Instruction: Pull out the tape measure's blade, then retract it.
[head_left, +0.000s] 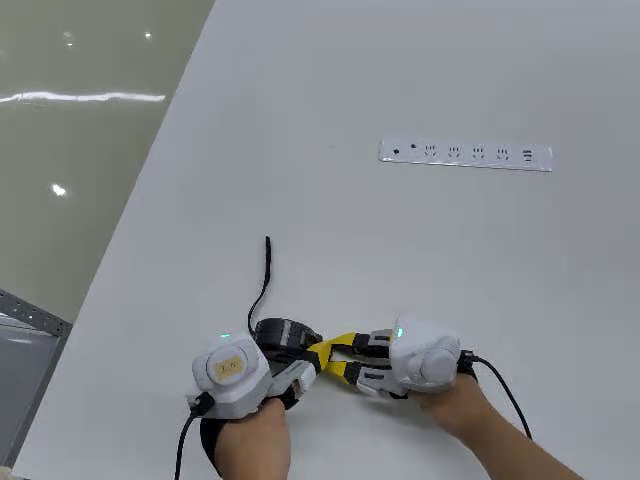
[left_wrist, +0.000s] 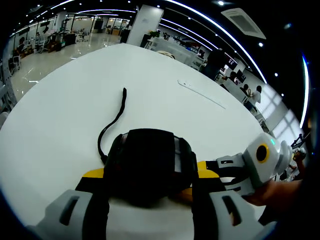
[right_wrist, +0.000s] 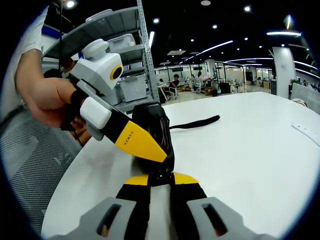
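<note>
White table (head_left: 400, 260), one tape measure (head_left: 283, 335), gripped by left claw (left_wrist: 150, 172), right claw (right_wrist: 161, 179)

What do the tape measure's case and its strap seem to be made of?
Tape measure case: probably matte black plastic or rubber, with a dull sheen. Strap: looks like limp black cord or fabric, lying curved; the weave is too small to tell.

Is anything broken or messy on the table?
No, nothing looks wrong. The tape measure sits whole between the jaws of the left gripper, its black strap trails loosely on the white table, and the power strip lies flat farther back.
</note>
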